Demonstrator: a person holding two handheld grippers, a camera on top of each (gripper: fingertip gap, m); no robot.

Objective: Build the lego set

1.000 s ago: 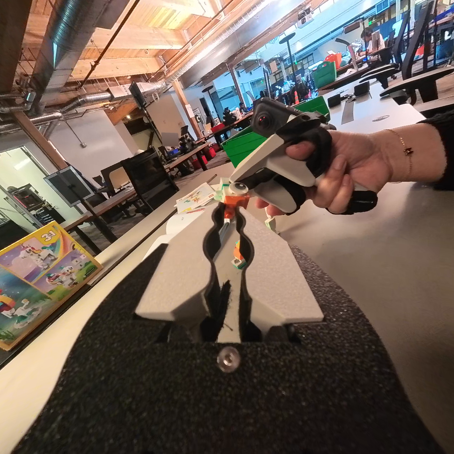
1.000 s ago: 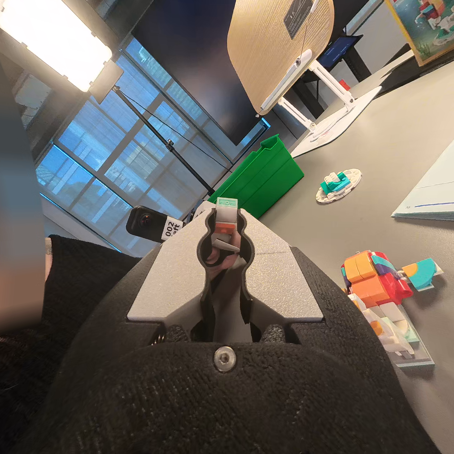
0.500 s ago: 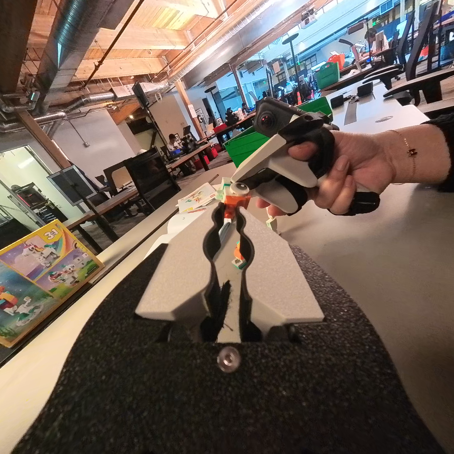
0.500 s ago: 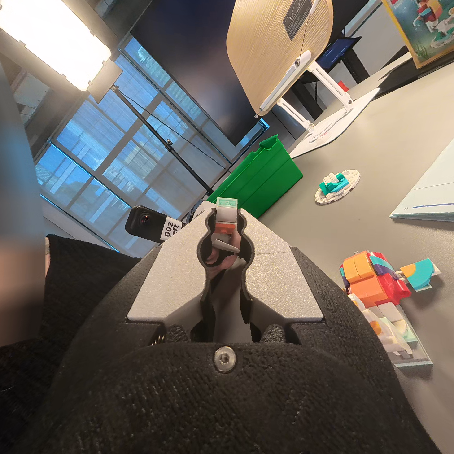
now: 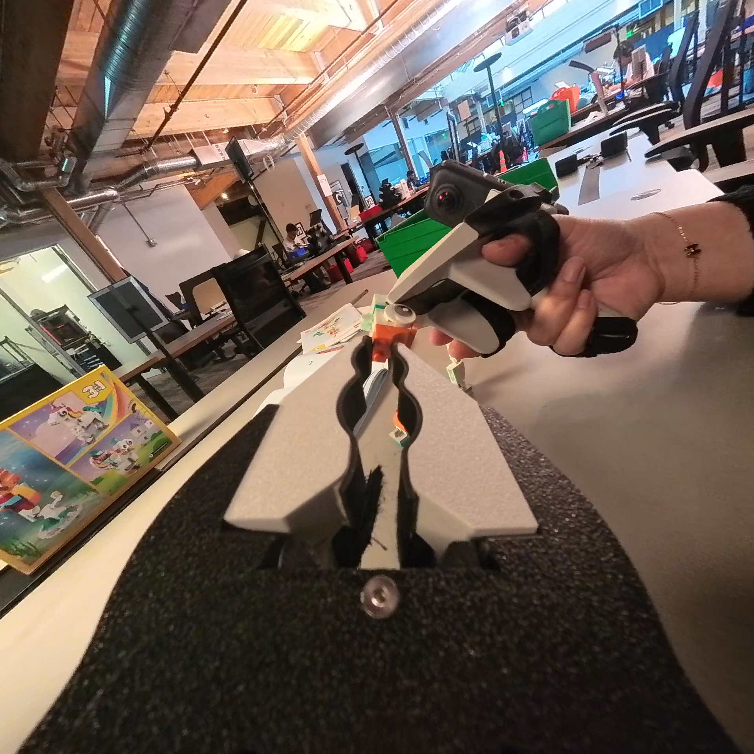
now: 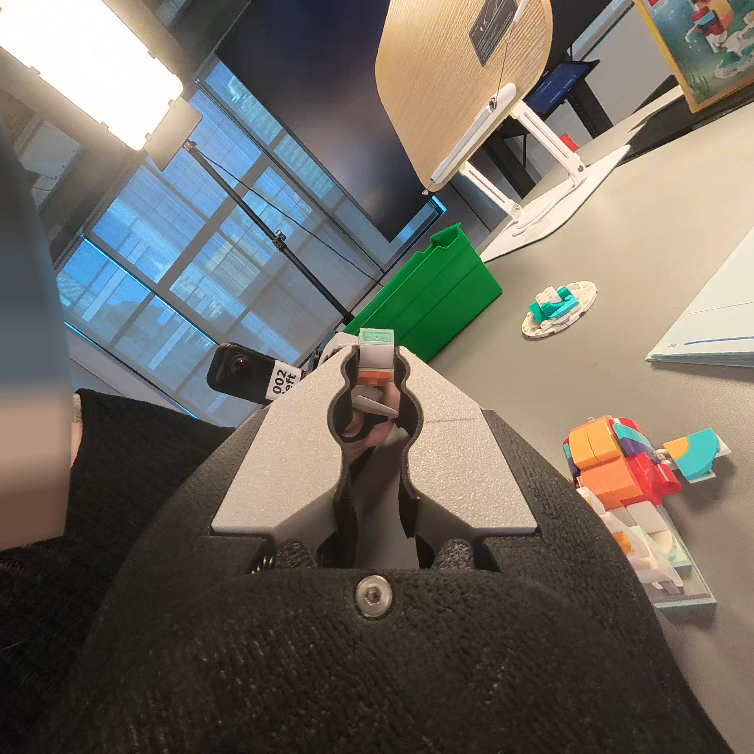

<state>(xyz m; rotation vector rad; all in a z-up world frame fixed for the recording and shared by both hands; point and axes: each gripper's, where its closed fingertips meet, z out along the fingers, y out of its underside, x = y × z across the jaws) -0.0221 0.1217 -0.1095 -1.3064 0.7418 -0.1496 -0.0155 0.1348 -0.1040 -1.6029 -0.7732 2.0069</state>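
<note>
Grippers meet above the grey table (image 6: 612, 387), left gripper (image 5: 381, 351) and right gripper (image 6: 376, 359) both clamped on one small orange-and-white lego piece (image 5: 389, 334), colourful lego model (image 6: 620, 469) lying beyond, green bin (image 6: 428, 293) farthest.

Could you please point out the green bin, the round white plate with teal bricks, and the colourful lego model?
green bin (image 6: 438, 300), right wrist view, side wall.
round white plate (image 6: 586, 290), right wrist view, bare rim.
colourful lego model (image 6: 608, 473), right wrist view, orange body.
</note>
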